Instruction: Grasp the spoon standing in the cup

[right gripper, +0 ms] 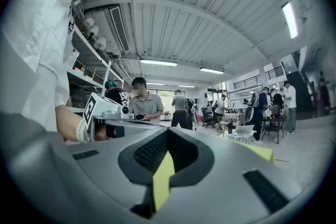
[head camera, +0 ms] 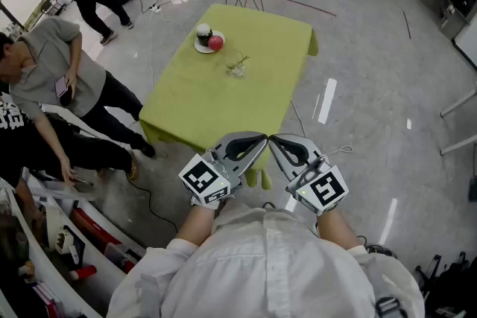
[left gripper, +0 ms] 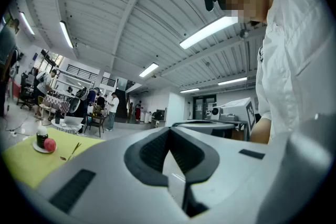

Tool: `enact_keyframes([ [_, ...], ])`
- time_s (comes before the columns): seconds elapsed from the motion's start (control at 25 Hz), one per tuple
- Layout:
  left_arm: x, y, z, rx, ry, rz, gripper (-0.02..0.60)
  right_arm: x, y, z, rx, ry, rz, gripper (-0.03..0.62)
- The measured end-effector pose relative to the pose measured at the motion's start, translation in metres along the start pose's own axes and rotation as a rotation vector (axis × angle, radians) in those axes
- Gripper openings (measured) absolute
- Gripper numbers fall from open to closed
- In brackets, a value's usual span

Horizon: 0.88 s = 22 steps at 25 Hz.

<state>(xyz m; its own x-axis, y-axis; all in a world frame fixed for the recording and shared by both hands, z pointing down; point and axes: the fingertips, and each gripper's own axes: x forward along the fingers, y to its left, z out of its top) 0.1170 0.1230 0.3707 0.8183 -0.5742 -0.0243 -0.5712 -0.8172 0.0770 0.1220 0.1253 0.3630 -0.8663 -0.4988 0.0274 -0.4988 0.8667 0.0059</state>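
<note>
- My left claw (head camera: 257,139) is shut, jaws meeting with nothing between them. I hold it just off the near edge of the green table (head camera: 186,108).
- My right claw (head camera: 276,141) is closed tight and empty too, off that same near edge, its tip close beside the left one.
- The spoon (head camera: 241,61) leans in the clear cup (head camera: 237,71) around the table's middle, well apart from both claws.
- Beyond the cup, toward the table's far side, a plate (head camera: 200,48) carries a dark jar (head camera: 203,31) and a red apple (head camera: 215,43).
</note>
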Motion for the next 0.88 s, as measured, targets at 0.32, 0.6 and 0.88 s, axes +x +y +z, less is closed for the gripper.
enact_keyframes([
  [0.32,0.0069,0.0037,-0.0022,-0.006,-0.001,0.011,0.002,0.0003,-0.0081,-0.0023,0.016,-0.001,0.006,0.002],
  [0.6,0.0058,0.004,-0.0032,-0.006,0.002,0.017,0.002,0.0013,-0.0073,-0.0036,0.012,0.002,0.007,0.002],
  [0.88,0.0069,0.0016,-0.0048,-0.014,0.003,0.02,0.002,-0.0027,-0.0064,-0.0079,0.091,-0.047,0.052,0.003],
])
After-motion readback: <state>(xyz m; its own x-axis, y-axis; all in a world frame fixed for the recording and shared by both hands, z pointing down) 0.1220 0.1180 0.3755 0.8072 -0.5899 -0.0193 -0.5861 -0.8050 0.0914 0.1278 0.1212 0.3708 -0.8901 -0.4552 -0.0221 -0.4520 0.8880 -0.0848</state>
